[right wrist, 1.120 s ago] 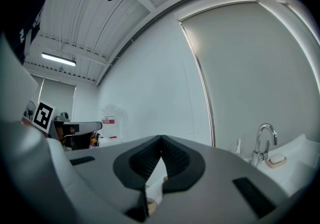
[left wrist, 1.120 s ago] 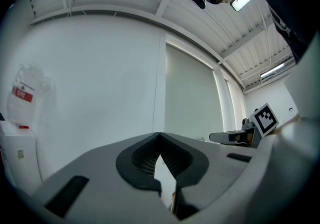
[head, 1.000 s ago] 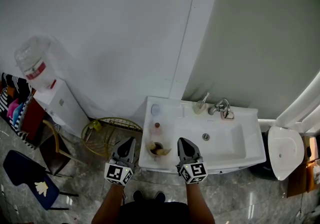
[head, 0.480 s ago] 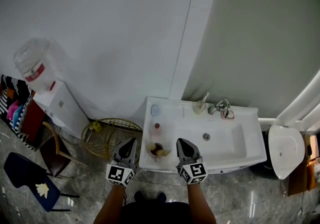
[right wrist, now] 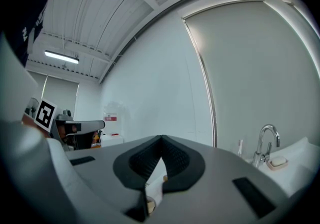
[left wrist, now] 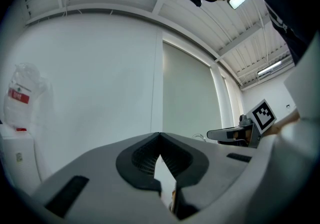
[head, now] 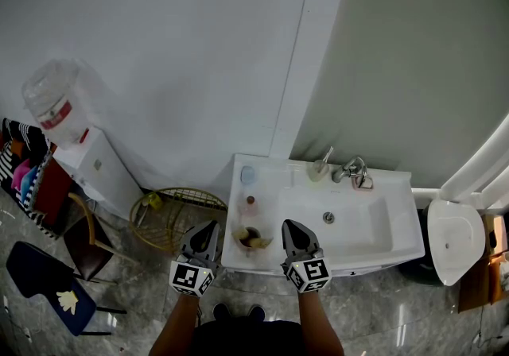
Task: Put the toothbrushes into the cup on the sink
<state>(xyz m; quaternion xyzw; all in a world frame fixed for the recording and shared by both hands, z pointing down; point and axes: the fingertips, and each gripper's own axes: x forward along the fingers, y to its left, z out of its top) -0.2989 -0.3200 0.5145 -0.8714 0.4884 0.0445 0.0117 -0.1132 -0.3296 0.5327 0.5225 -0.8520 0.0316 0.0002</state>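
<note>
White ceramic sink [head: 398,187] lies ahead of both grippers. The left gripper [head: 207,226] and right gripper [head: 288,225] are clenched, with nothing in the jaws. The head view shows a brown cup [head: 250,237] between their tips, which neither gripper view shows clearly. The right gripper view shows a toothbrush [right wrist: 240,146] ahead and to the right, beside the tap [right wrist: 265,140], long axis near upright.

White sink [head: 362,227] sat centre-right w/ a pale cup [head: 317,173] upright on its far rim, one toothbrush [head: 325,156] leaning out to the right.
</note>
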